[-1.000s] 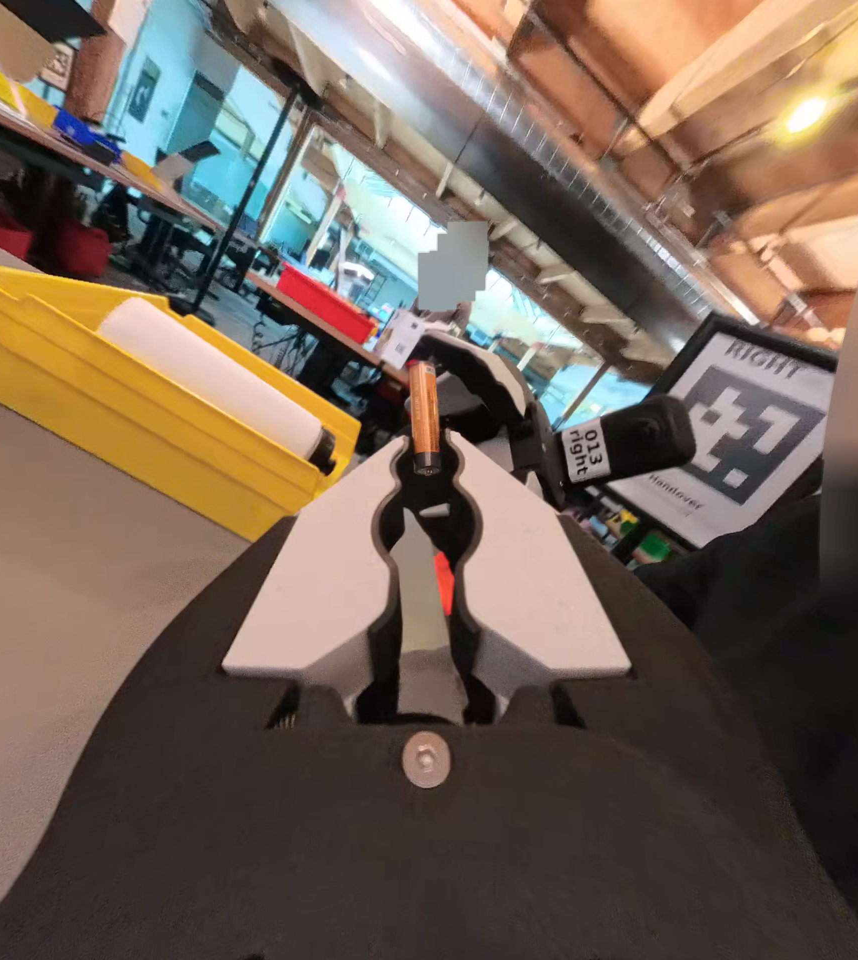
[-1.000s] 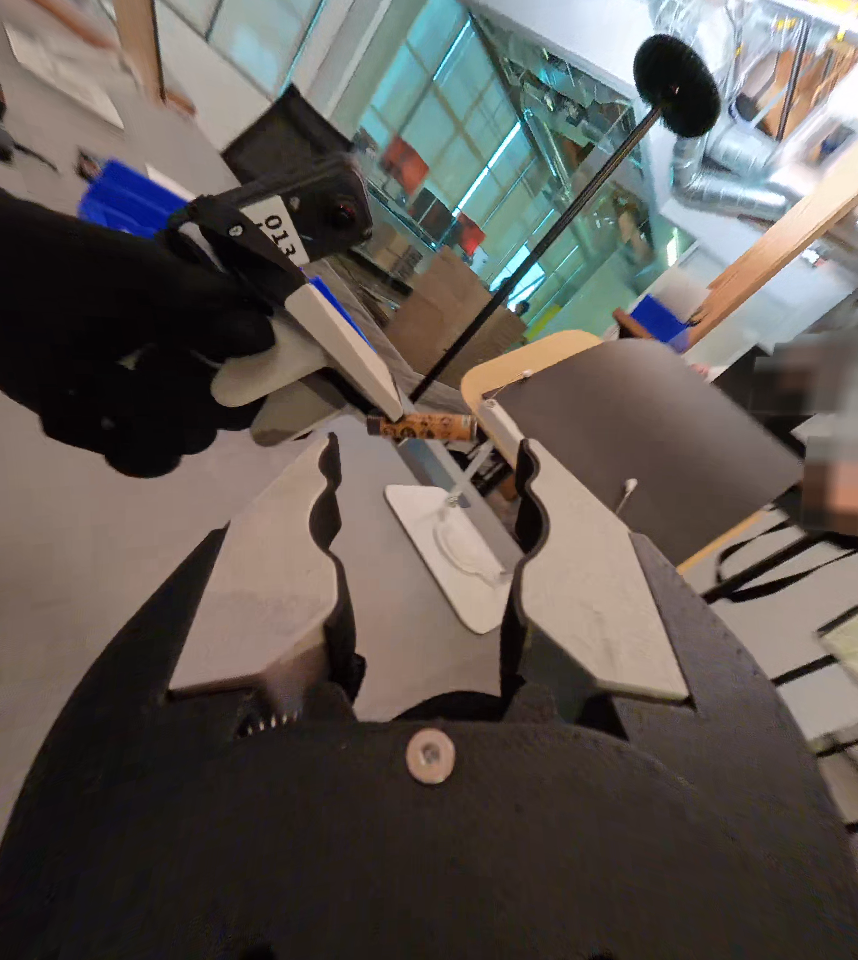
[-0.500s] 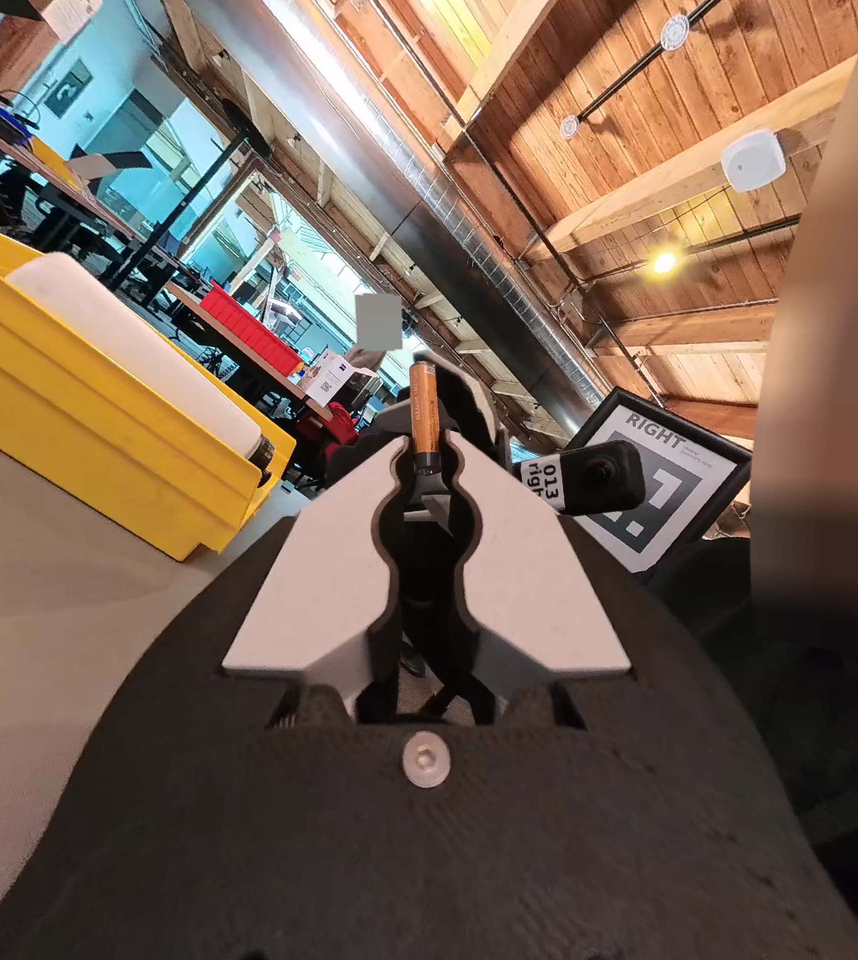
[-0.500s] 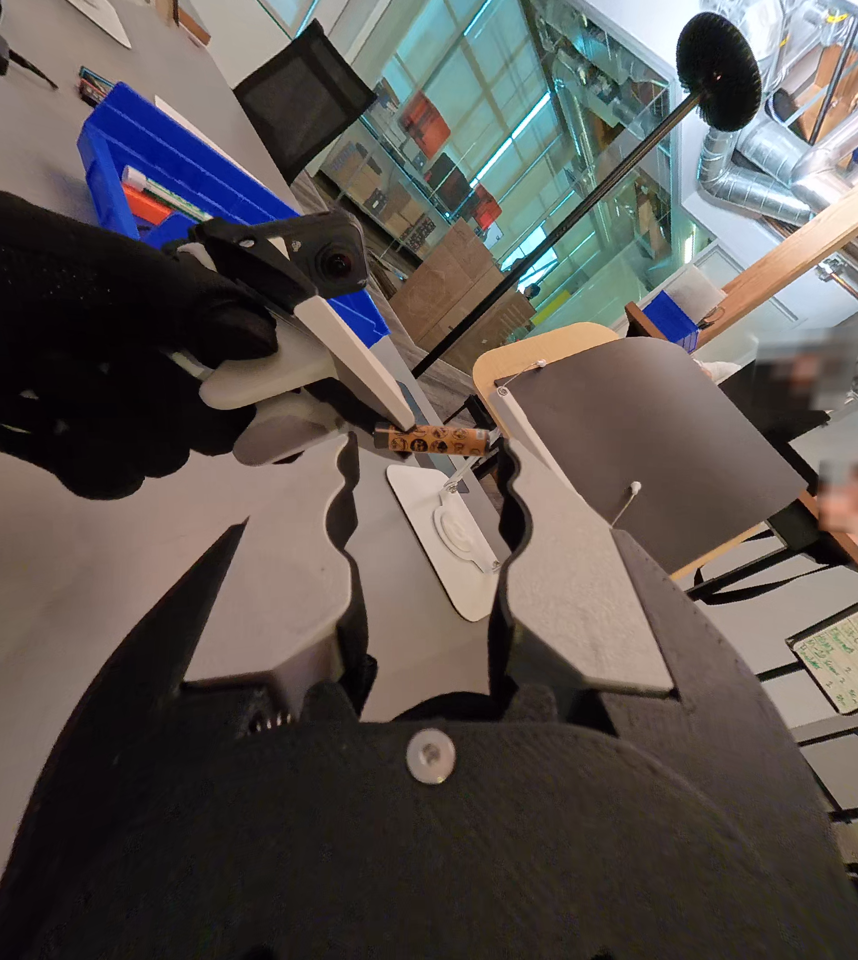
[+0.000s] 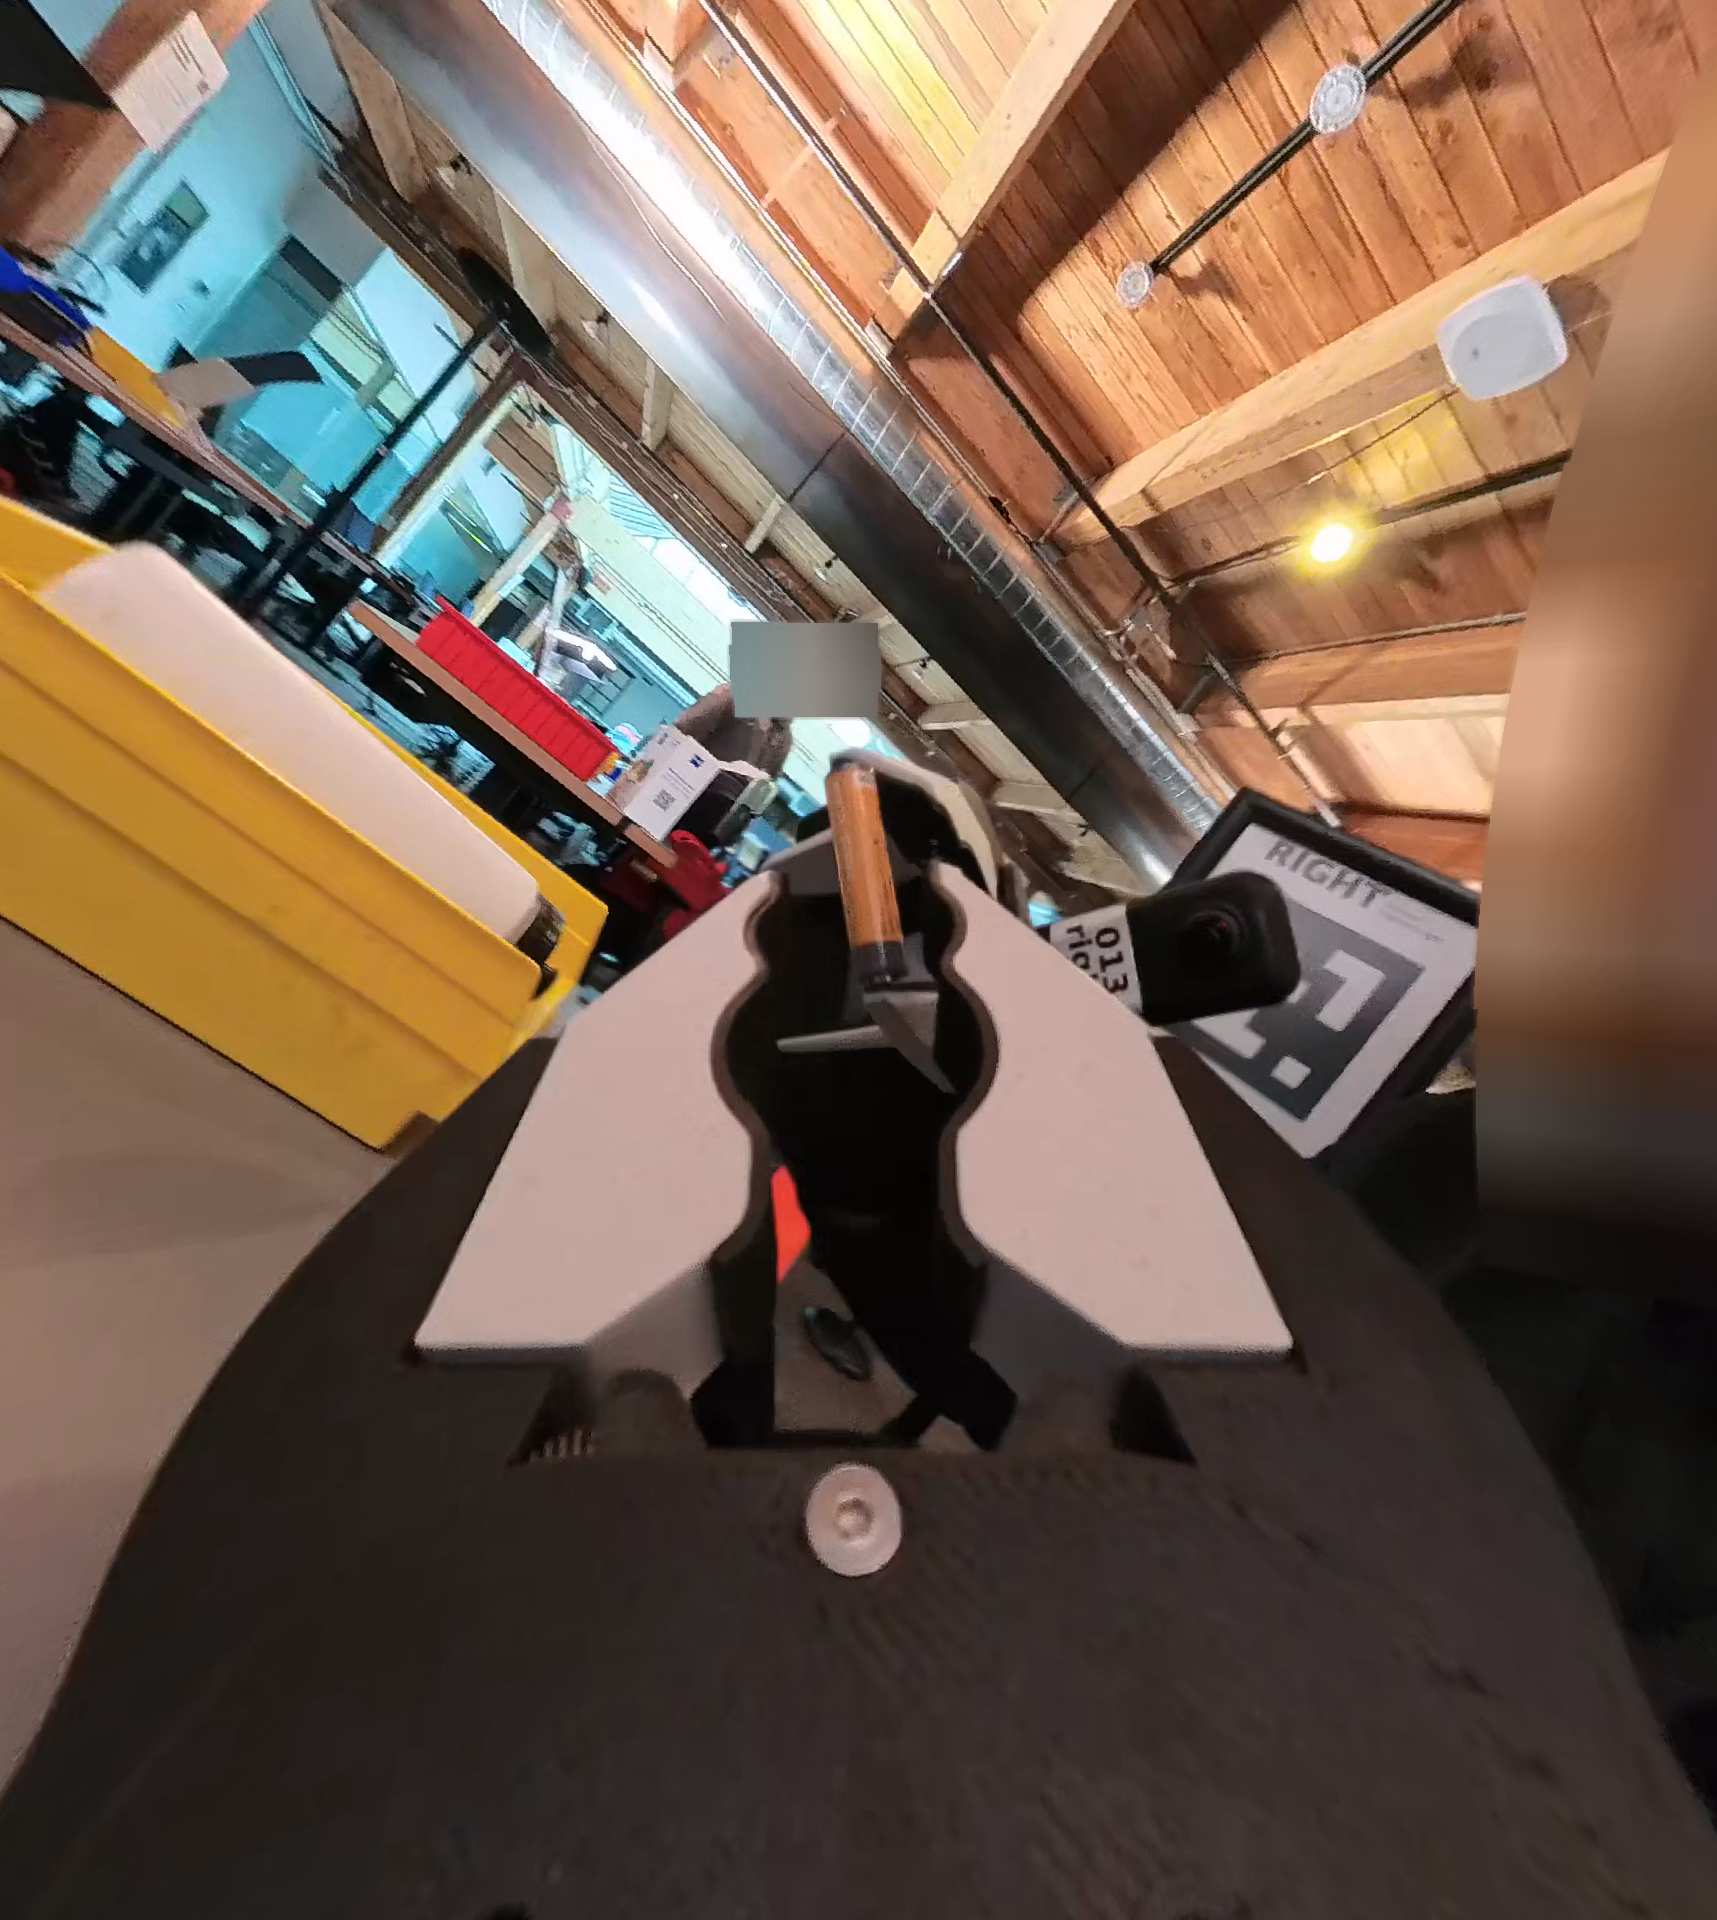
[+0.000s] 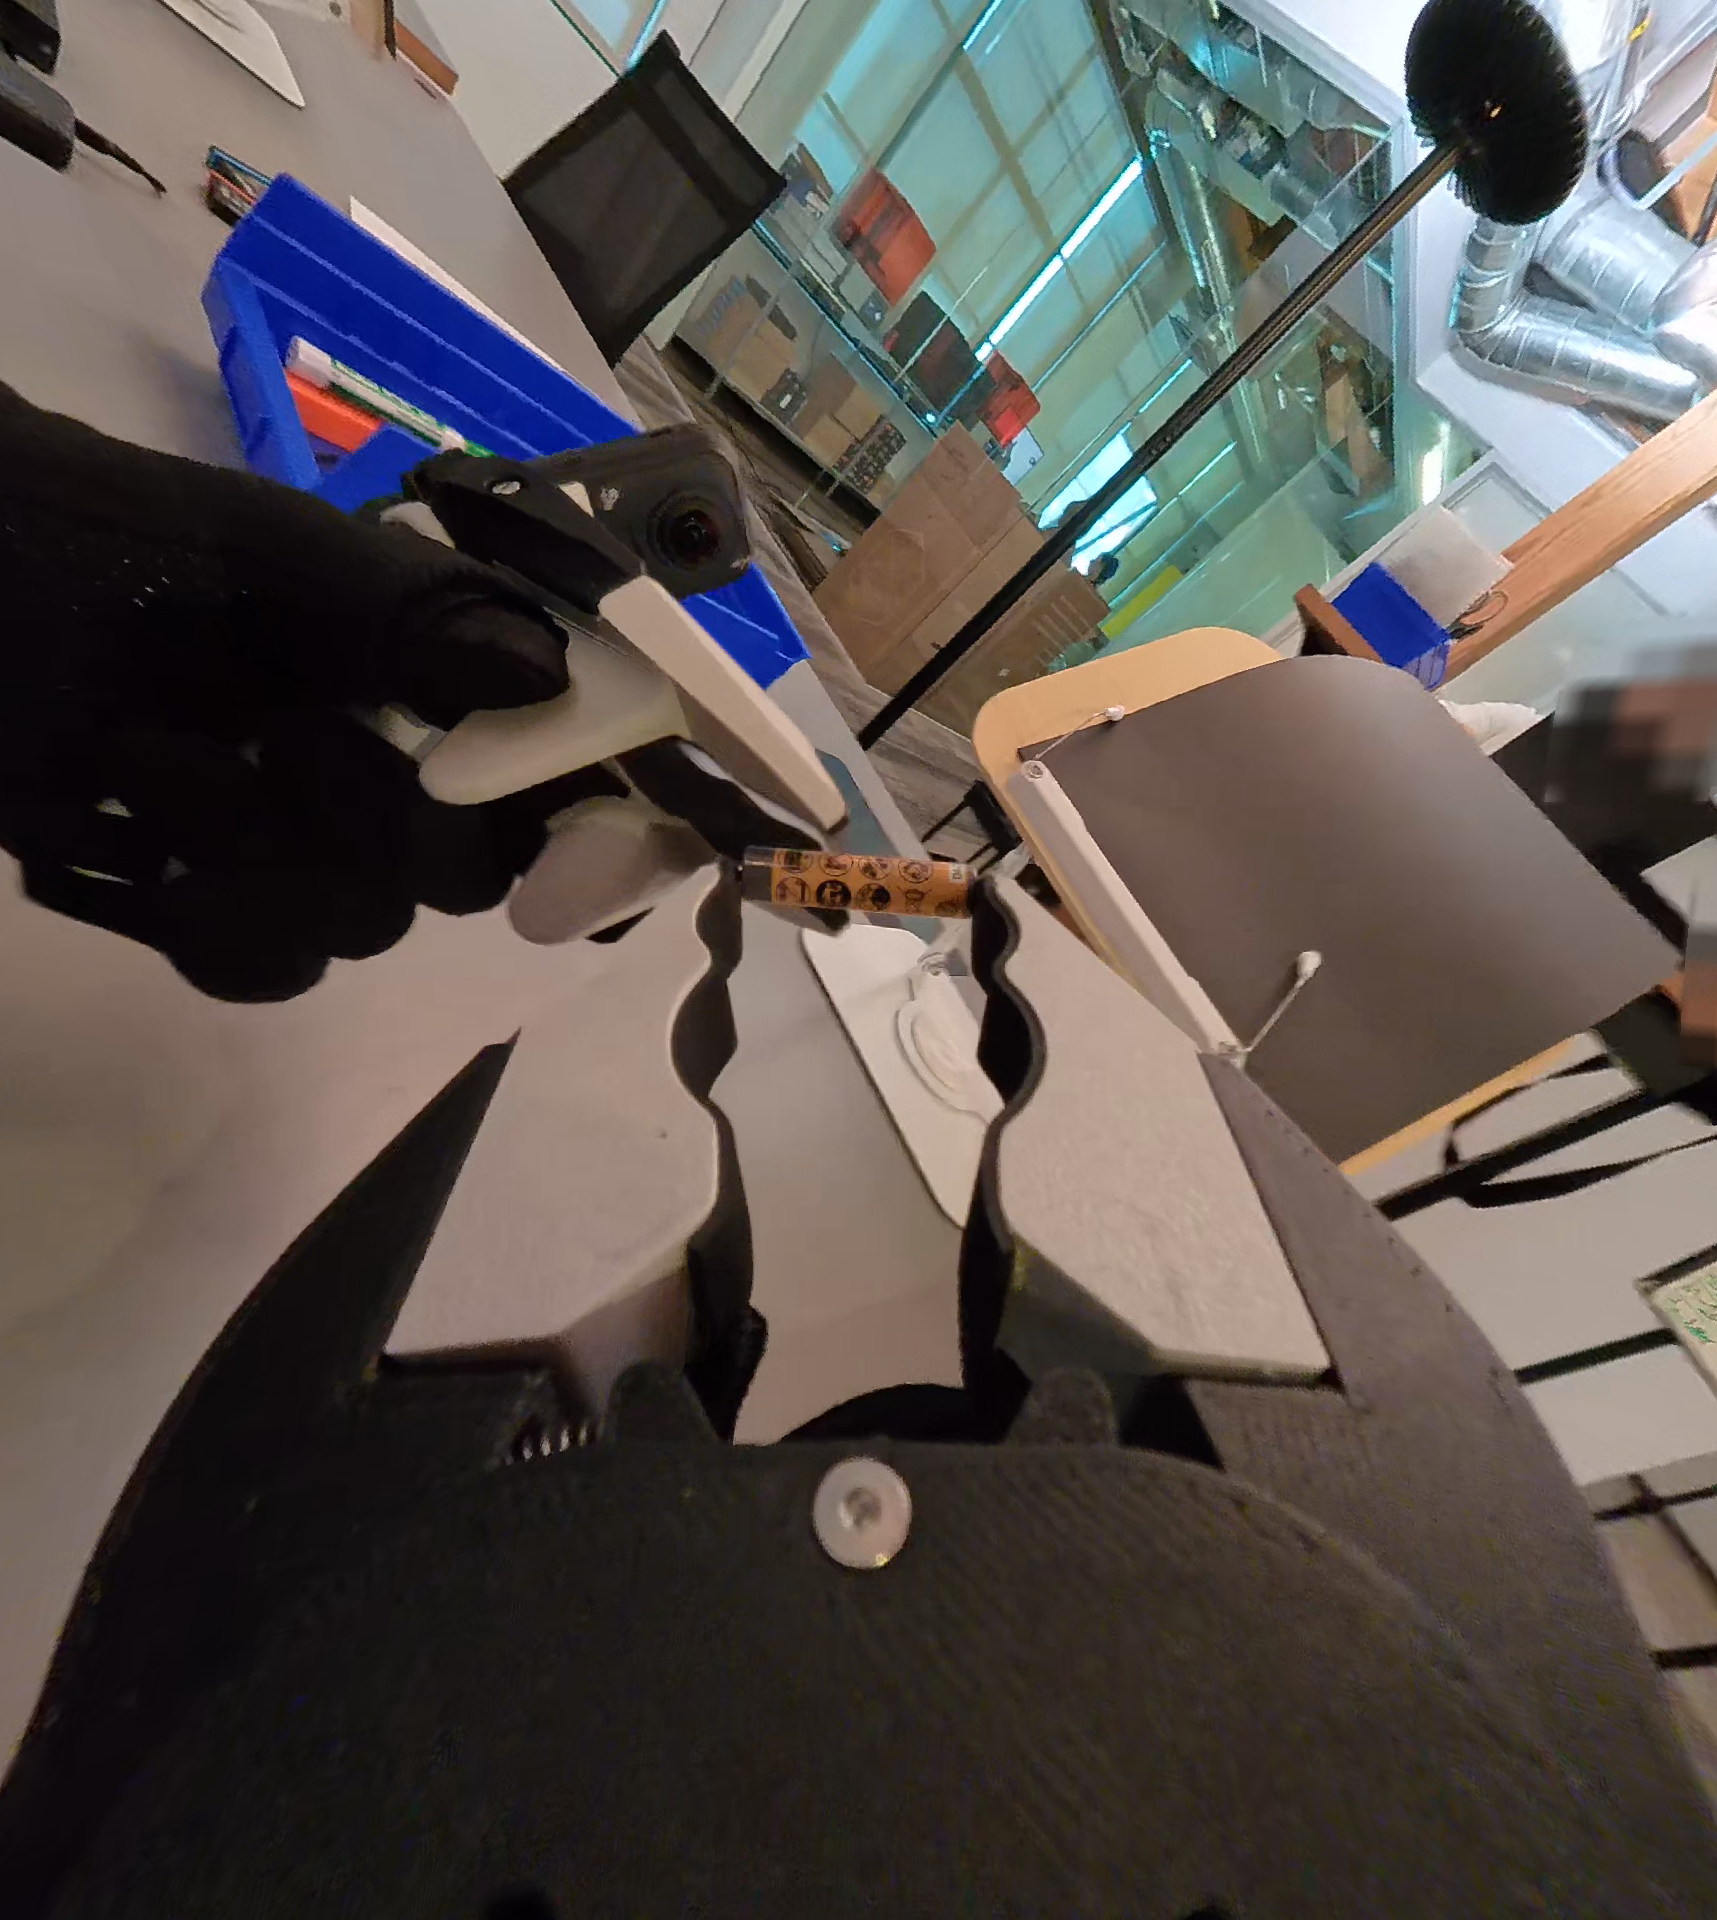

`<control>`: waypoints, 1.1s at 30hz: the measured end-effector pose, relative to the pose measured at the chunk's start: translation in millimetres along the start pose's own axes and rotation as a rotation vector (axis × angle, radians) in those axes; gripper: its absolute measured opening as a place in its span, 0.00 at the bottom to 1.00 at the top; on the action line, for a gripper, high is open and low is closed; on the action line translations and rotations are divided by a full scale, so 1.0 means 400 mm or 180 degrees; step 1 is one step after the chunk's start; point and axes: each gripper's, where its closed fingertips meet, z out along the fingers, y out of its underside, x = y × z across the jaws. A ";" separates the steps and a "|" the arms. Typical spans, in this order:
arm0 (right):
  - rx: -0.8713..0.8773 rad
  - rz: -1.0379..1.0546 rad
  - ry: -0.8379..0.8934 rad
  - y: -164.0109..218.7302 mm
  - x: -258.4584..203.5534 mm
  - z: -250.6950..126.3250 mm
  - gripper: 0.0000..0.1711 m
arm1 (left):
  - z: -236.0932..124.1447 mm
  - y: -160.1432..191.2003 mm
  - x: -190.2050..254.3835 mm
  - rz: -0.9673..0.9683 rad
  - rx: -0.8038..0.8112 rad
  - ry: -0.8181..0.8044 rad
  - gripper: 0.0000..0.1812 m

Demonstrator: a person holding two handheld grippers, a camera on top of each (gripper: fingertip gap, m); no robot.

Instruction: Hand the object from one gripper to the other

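Battery [image 6: 864,881] bridges the right gripper [image 6: 852,914], whose jaws pinch it end to end above the desk [image 6: 210,1143]. The left gripper [image 5: 859,894] has its jaws slightly parted, seemingly to free it.

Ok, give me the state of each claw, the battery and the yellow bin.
Left claw: open, not touching the battery.
Right claw: shut on the battery's two ends.
Battery: held in the air.
Yellow bin: holds a white roller.
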 end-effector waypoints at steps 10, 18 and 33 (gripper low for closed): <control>0.0621 0.2002 -0.1183 -0.007 -0.002 -0.049 0.25 | -0.022 0.020 0.023 0.2884 -0.1225 -0.0875 0.27; 0.0991 0.3296 -0.1856 -0.003 0.008 -0.065 0.25 | 0.011 0.035 0.042 0.5217 -0.1840 -0.1579 0.22; 0.1273 0.3947 -0.2345 -0.016 -0.051 -0.071 0.25 | 0.033 0.085 0.024 0.5666 -0.2079 -0.1571 0.05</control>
